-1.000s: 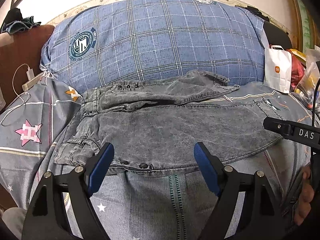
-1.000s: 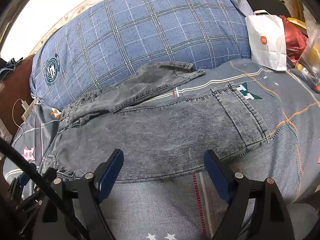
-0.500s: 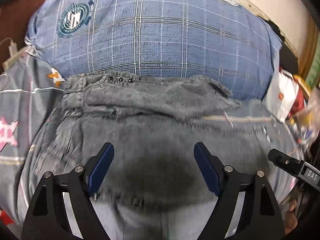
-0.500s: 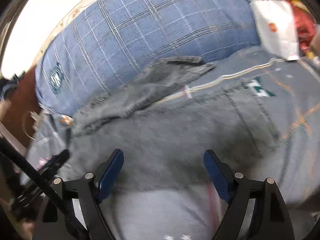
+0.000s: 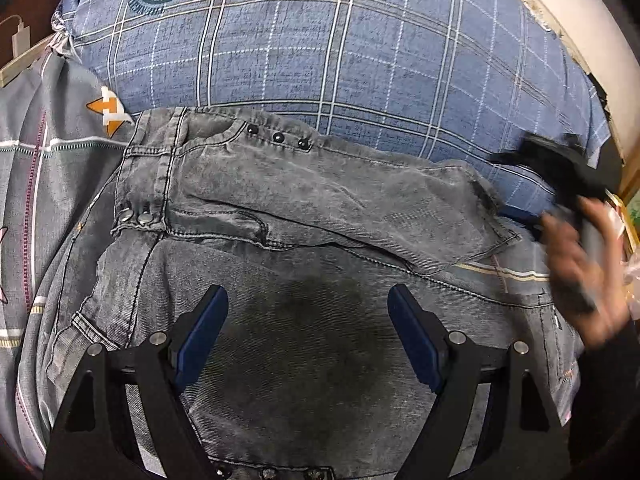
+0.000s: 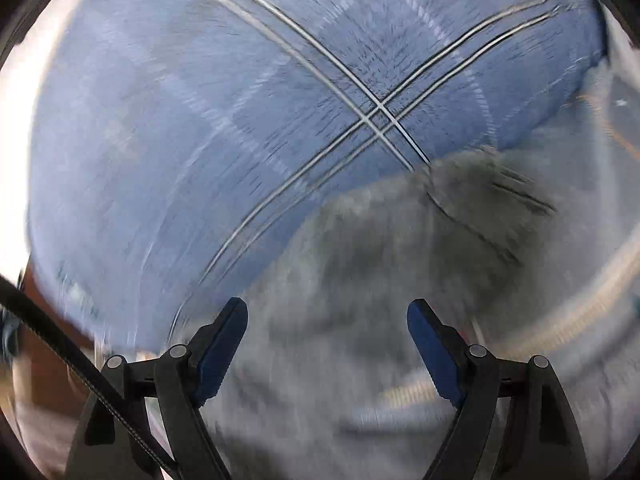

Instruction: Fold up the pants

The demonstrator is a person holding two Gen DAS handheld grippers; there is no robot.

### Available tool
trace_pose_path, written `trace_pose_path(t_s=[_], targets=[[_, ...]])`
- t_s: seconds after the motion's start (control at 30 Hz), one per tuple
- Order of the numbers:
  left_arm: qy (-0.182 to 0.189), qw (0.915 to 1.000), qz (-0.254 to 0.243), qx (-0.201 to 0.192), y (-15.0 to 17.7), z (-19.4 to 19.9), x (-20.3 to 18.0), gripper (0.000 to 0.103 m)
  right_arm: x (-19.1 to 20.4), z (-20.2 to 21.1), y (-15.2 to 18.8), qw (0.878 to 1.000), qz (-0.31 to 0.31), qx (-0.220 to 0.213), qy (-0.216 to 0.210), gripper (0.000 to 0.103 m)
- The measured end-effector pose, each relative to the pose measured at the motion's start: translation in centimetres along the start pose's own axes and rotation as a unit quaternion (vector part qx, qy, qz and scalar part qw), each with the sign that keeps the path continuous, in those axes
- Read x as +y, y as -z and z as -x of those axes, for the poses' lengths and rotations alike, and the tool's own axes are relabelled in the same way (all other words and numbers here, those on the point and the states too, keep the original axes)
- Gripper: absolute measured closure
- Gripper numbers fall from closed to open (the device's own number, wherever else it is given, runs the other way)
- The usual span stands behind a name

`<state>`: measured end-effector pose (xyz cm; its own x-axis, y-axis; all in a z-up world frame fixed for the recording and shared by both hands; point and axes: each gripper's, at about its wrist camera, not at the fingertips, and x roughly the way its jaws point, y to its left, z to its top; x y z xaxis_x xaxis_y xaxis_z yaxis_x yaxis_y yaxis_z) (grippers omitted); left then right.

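Note:
Grey washed denim pants (image 5: 320, 216) lie flat on the bed, waistband to the left, one leg folded back along the far edge. My left gripper (image 5: 308, 332) is open and empty, hovering low over the near leg. The right gripper shows blurred at the right of the left wrist view (image 5: 560, 176), held by a hand by the folded leg's hem. In the right wrist view the right gripper (image 6: 326, 340) is open and empty, above the grey hem (image 6: 420, 248); the picture is motion-blurred.
A large blue plaid pillow (image 5: 320, 48) lies right behind the pants, and fills the right wrist view (image 6: 240, 120). The grey patterned bedsheet (image 5: 48, 160) spreads to the left. A white charger and cable (image 5: 20, 40) sit at the far left.
Both grippers have moved forward over the pants toward the pillow. The right gripper has swung fast to the far hem of the folded leg. Both stay open.

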<state>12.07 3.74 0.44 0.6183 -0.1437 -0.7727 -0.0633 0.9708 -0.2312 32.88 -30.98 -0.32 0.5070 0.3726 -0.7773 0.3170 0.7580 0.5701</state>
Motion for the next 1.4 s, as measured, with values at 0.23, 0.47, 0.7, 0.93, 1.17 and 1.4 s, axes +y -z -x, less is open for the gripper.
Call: trace_pose_path(t_s=[0.23, 0.47, 0.7, 0.93, 1.17, 1.4], targets=[[0.016, 0.9998, 0.007, 0.009, -0.3, 0.6, 0.1, 0.021, -5.3, -4.0, -3.2, 0.991, -0.136, -0.012, -0.005, 0.029], [0.002, 1.0, -0.005, -0.008, -0.1, 1.0, -0.7, 0.021, -6.7, -4.6, -3.2, 0.983, -0.178, -0.027, -0.042, 0.047], [0.001, 0.9998, -0.012, -0.015, 0.1, 1.2, -1.0, 0.021, -5.3, -1.9, -3.3, 0.993, -0.112, -0.02, -0.031, 0.101], [0.065, 0.9974, 0.03, 0.009, -0.4, 1.2, 0.2, 0.021, -4.1, 10.0, 5.5, 0.997, 0.0, -0.036, -0.07, 0.101], [0.158, 0.9824, 0.075, 0.066, -1.0, 0.0, -0.4, 0.021, -7.1, 14.5, 17.1, 0.992, 0.018, -0.066, -0.11, 0.101], [0.13, 0.9828, 0.059, 0.117, -5.3, -3.1, -4.8, 0.021, -10.2, 11.2, 15.9, 0.99, -0.043, -0.002, -0.136, 0.101]])
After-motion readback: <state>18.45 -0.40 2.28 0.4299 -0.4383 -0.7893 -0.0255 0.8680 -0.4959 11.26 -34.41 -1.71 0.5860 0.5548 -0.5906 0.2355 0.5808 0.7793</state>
